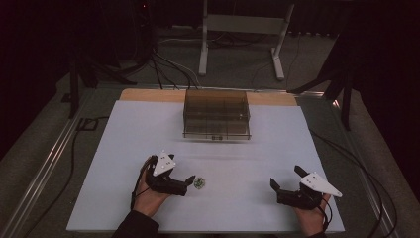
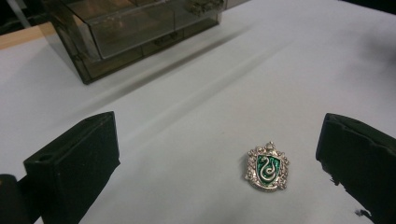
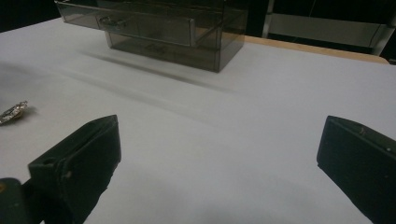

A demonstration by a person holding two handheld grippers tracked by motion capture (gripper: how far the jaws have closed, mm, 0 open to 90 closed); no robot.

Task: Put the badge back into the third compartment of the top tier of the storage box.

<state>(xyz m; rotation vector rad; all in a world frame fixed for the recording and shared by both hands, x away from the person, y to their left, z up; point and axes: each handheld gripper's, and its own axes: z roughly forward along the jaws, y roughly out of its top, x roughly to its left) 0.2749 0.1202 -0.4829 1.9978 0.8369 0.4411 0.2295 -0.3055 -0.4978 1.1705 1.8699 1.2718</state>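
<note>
L gripper (image 1: pixel 190 181): fingers (image 2: pixel 74 163) spread wide, nothing pinched. Crest pin (image 2: pixel 267 166) lies flat on worktop (image 1: pixel 237 158) between them, nearer the right-hand finger, touching neither. Looks like a line-up for a pick, w/ fingers bracketing the pin.

R gripper (image 1: pixel 274 186): fingers (image 3: pixel 77 161) spread too, bare worktop between; pin well off to their left (image 3: pixel 11 112). Prob. idle, parked clear.

Beyond both: smoked drawer box (image 1: pixel 216 114), one drawer (image 3: pixel 144 25) slightly out, maybe where the pin goes.
</note>
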